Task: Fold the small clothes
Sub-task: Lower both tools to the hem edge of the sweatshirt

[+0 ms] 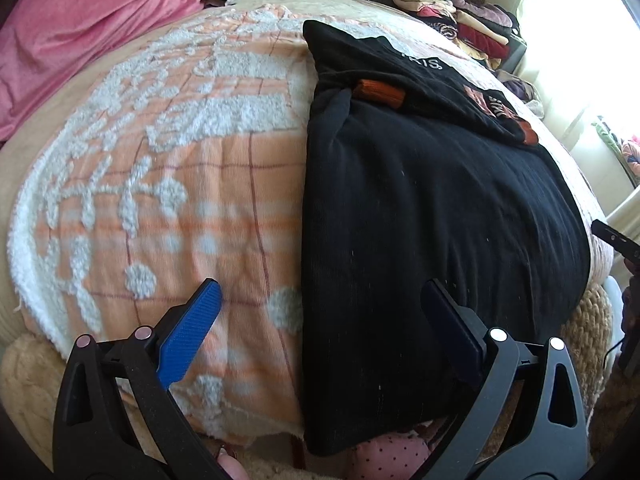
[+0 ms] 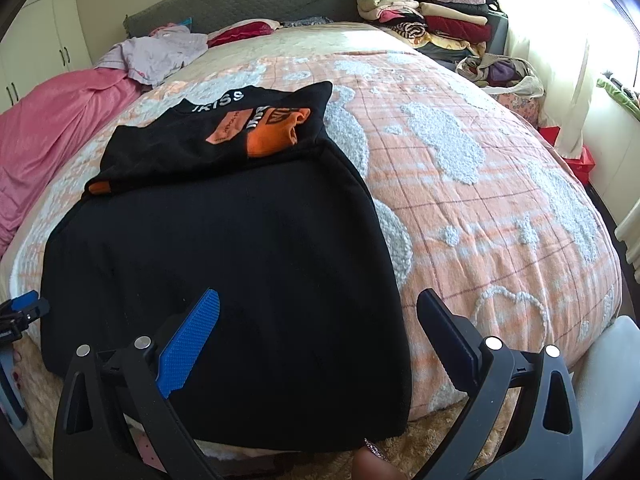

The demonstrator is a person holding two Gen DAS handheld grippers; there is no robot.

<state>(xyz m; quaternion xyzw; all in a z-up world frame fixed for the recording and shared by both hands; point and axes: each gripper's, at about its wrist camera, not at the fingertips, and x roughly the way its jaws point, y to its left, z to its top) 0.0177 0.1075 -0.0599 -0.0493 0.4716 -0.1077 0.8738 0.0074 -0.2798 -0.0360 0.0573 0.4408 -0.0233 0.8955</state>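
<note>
A black sweatshirt [image 1: 420, 208] [image 2: 224, 248] with orange cuffs and white lettering lies partly folded on the bed, its upper part and sleeves laid back over the body. My left gripper [image 1: 322, 304] hovers open over the garment's near left edge, one blue pad over the blanket, the other over the black cloth. My right gripper [image 2: 320, 312] hangs open above the garment's near right edge. Neither holds anything. The left gripper's tip [image 2: 24, 304] shows at the far left of the right wrist view; the right gripper's finger [image 1: 616, 240] shows at the left wrist view's right edge.
An orange-and-white plaid blanket [image 2: 480, 184] covers the bed. A pink quilt [image 2: 48, 136] and a lilac garment [image 2: 160, 54] lie at the far left. Stacked folded clothes [image 2: 436, 12] sit at the head right, with a bag of clothes [image 2: 504, 72] beside them.
</note>
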